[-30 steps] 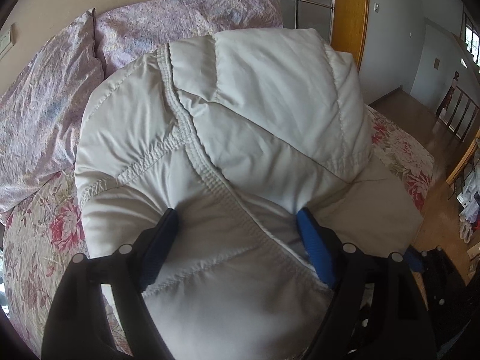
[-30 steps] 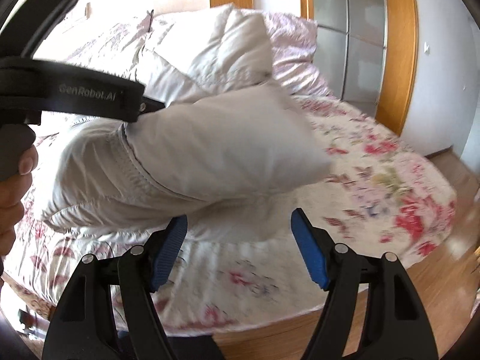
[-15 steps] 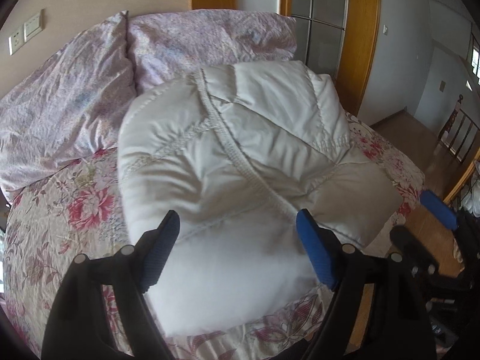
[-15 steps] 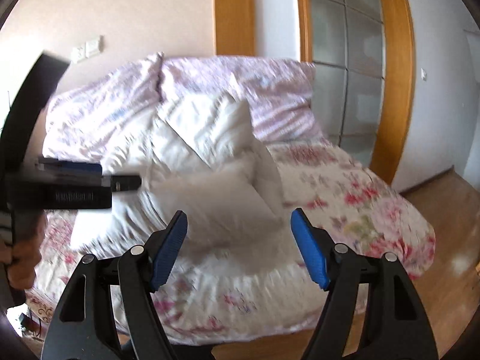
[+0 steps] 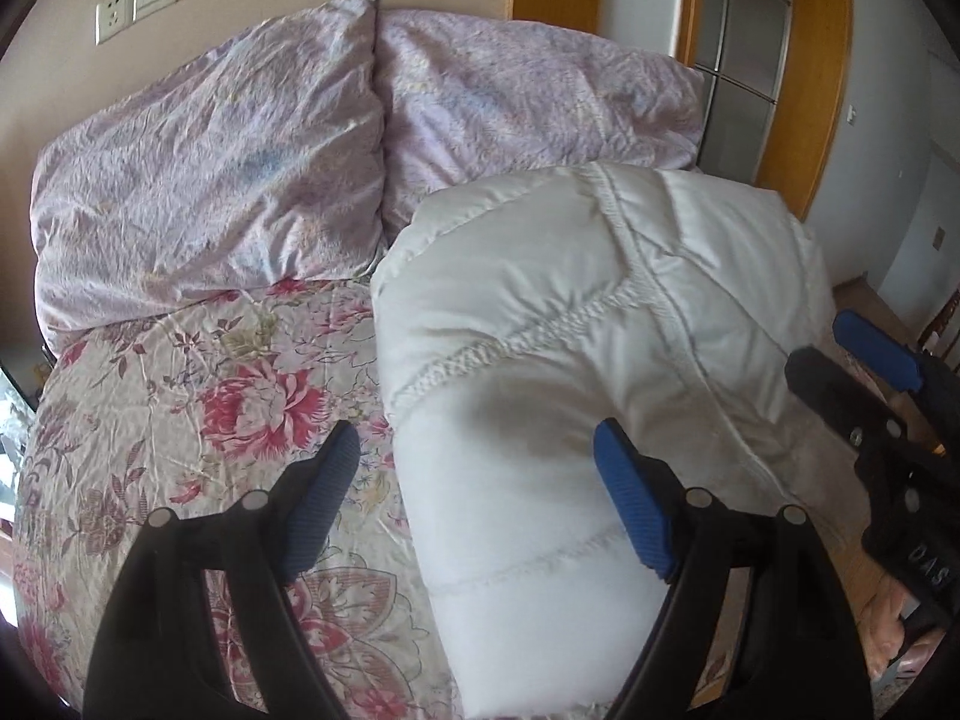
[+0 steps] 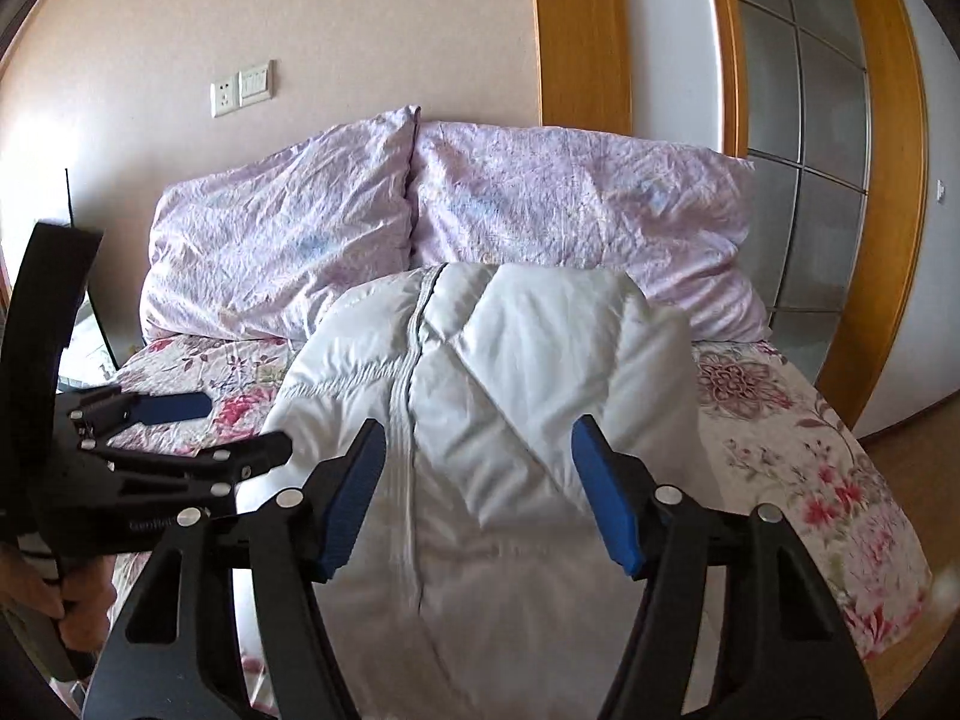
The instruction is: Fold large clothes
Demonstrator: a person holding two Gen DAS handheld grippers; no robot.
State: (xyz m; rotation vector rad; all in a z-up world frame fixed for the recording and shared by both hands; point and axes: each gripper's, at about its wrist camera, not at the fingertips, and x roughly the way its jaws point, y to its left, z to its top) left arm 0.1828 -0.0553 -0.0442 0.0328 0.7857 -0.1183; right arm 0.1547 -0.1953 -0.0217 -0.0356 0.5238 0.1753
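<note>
A white quilted down jacket lies folded in a thick bundle on the floral bed; it also shows in the right wrist view. My left gripper is open and empty, hovering over the jacket's left edge, and it shows at the left of the right wrist view. My right gripper is open and empty above the near part of the jacket, and it shows at the right of the left wrist view.
The bed has a floral sheet and two lilac pillows against the wall. A wooden door frame and glass doors stand at the right. Wooden floor lies beyond the bed's right edge.
Both grippers have pulled back and up from the jacket, which now rests on the bed. The left gripper has shifted left; the jacket sits lower and further away in both views.
</note>
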